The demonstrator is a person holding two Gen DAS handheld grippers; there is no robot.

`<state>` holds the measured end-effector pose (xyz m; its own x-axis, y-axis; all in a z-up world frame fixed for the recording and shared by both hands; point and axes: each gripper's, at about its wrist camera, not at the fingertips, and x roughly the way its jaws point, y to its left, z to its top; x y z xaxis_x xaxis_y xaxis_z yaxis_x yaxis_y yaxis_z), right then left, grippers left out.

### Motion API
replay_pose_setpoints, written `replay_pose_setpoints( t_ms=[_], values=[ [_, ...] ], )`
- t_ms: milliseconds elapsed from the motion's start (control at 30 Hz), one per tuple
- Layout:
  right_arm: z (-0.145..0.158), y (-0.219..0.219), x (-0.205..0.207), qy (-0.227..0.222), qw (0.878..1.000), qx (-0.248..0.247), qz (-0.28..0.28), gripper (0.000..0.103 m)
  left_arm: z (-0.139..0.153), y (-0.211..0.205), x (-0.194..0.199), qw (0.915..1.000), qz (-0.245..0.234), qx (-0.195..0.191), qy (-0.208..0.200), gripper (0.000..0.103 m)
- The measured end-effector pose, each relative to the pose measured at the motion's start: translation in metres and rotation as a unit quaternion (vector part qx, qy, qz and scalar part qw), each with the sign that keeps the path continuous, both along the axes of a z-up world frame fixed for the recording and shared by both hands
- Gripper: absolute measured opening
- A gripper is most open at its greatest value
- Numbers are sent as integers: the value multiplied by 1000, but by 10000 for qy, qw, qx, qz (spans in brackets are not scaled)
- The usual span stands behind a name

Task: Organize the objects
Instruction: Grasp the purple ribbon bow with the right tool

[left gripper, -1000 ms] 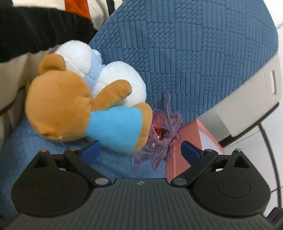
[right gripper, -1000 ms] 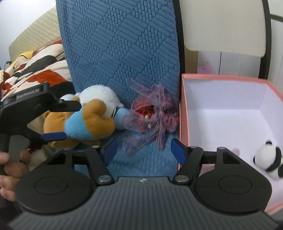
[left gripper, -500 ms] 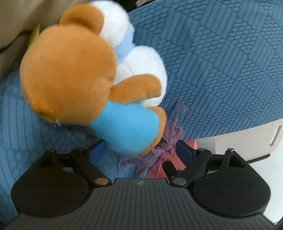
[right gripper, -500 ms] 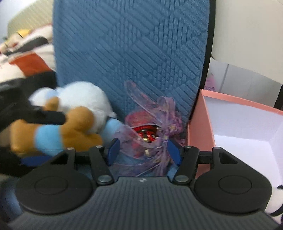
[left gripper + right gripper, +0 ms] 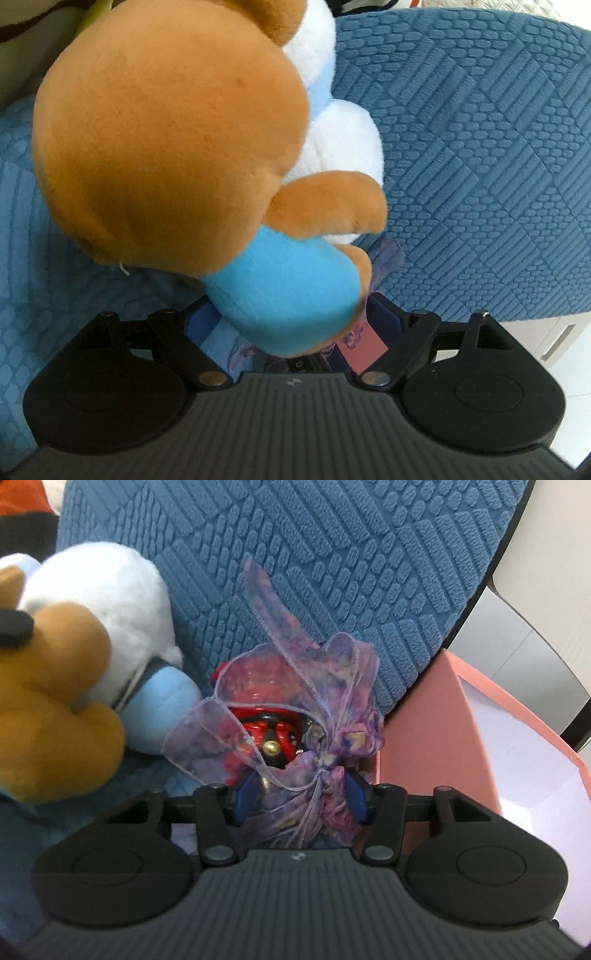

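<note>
The big blue cushion [image 5: 332,554] fills the back, from 10 to 2 o'clock. The pink box [image 5: 424,738] sits at 3 o'clock, right beside the purple bag [image 5: 295,738], so the right arm is the nearer one to it.

The bear [image 5: 177,147] stands tall, head at 11 o'clock. The left gripper [image 5: 291,325] has its blue body between half-open jaws; I cannot tell if they squeeze it.

The bag lies dead ahead, at 12 o'clock. The right gripper [image 5: 299,797] is pinched narrow around its tied neck. The box wall may get in the way.
</note>
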<state>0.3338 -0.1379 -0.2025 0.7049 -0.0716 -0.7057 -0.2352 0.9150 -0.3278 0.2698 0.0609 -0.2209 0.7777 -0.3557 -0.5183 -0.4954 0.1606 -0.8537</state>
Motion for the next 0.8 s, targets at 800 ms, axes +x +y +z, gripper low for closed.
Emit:
replay_pose_setpoints(
  t_ms=[800],
  values=[
    [57,-26,-86,115,9954,931,178,24,46,-31,-52,9692,-1312,2080,123,71]
  ],
)
